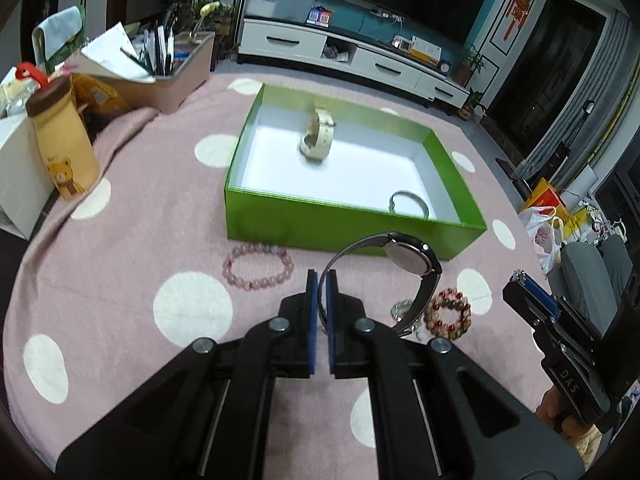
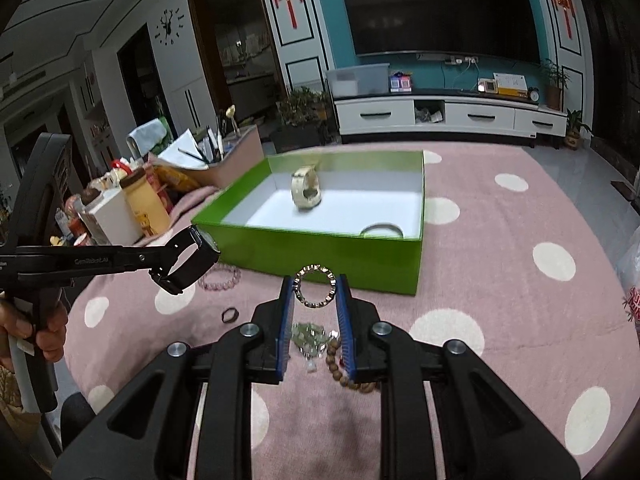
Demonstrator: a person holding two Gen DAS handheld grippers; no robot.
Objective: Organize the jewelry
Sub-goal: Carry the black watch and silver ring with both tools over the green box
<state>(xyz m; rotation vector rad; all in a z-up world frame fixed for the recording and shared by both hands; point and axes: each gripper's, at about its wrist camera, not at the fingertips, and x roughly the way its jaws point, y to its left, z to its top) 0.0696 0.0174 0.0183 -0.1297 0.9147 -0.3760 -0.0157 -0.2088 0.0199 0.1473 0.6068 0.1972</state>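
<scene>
My left gripper (image 1: 322,280) is shut on the strap of a black watch (image 1: 408,258) and holds it above the pink cloth, in front of the green box (image 1: 280,222); it also shows in the right wrist view (image 2: 192,256). My right gripper (image 2: 314,286) is shut on a silver beaded bracelet (image 2: 315,307), lifted before the box (image 2: 320,248). Inside the box lie a cream watch (image 1: 317,136) and a silver bangle (image 1: 408,202). On the cloth lie a pink bead bracelet (image 1: 258,266), a red-brown bead bracelet (image 1: 448,314), a wooden bead bracelet (image 2: 340,364), a green crystal piece (image 2: 308,336) and a small dark ring (image 2: 230,315).
A pink dotted cloth (image 1: 120,280) covers the table. At the left stand a bear-print bottle (image 1: 64,148), a white box (image 1: 16,180) and a pink organiser with pens (image 1: 168,76). The right gripper's body (image 1: 560,344) is at the right of the left wrist view.
</scene>
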